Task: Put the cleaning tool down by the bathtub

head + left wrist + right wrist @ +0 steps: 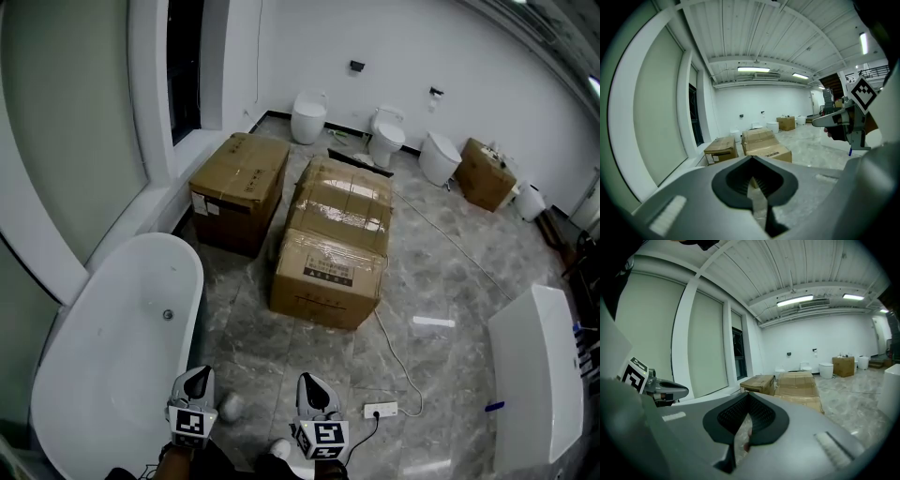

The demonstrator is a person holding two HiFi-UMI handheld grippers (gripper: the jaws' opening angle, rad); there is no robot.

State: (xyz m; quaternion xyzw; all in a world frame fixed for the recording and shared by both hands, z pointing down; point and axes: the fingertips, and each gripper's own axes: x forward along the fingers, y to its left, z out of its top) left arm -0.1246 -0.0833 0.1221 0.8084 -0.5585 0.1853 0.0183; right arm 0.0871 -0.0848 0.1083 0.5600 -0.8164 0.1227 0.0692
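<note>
The white oval bathtub (194, 281) fills the lower left of the head view, with a drain in its floor. My left gripper (195, 382) hangs just off the tub's near right rim, and my right gripper (314, 394) is beside it over the grey marble floor. Both are shut with nothing between the jaws. In the left gripper view the left gripper (752, 180) points across the room, and the right gripper (836, 121) shows at the right. The right gripper (745, 420) points the same way in its own view. No cleaning tool is in either gripper.
Two large cardboard boxes (331, 239) (239, 180) stand ahead on the floor. Toilets (385, 137) line the far wall. A power strip (380, 410) with a cable lies right of my right gripper. A white fixture (534, 375) with a small blue item (494, 407) stands at the right.
</note>
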